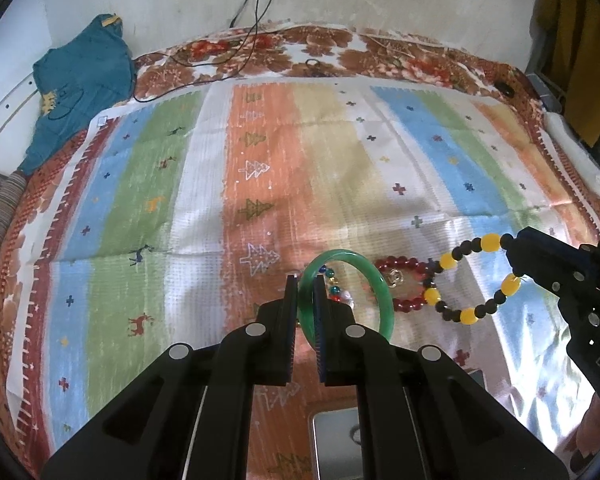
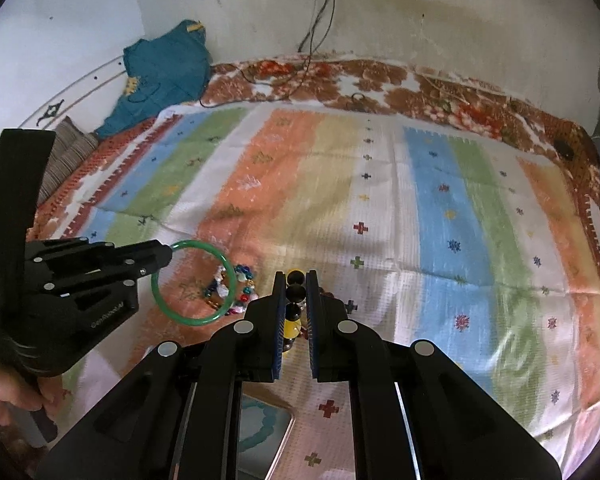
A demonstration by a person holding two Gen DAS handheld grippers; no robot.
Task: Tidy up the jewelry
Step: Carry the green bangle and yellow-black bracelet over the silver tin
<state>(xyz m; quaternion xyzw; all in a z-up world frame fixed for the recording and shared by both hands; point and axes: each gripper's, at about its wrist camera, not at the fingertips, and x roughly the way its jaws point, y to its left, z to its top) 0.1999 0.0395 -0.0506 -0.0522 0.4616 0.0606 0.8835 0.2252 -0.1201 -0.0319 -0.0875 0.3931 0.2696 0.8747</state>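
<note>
Use the striped cloth (image 1: 204,184) as your landmark. Both tools are loaded and raised above its near end.

Left gripper (image 1: 305,292): the jaws are clenched on the green bangle (image 1: 384,292). You grip it by one side of the rim, so the ring stands out past the fingertips and hangs clear of the cloth. This edge grip leaves the opening free, which should let you lower the bangle flat when you place it.

Right gripper (image 2: 296,292): the jaws are clenched on the black-and-yellow bead bracelet (image 1: 466,280). Only a few beads are pinched; the loop dangles open below the fingertips, to the right of the bangle. A short pinch suits a strung piece, since the beads cannot be gripped as a whole.

Items lying on the cloth:
- The dark red bead bracelet (image 1: 404,284), below and between the two lifted pieces.
- A multicoloured bead piece (image 2: 236,288), directly beneath the bangle.

A shallow tray (image 2: 260,432) sits at the near edge of the cloth, below both grippers. It is judged to be the likely destination. Its contents cannot be told clearly.

Keep the two held loops apart during transfer; a swinging bracelet could snag the bangle.
</note>
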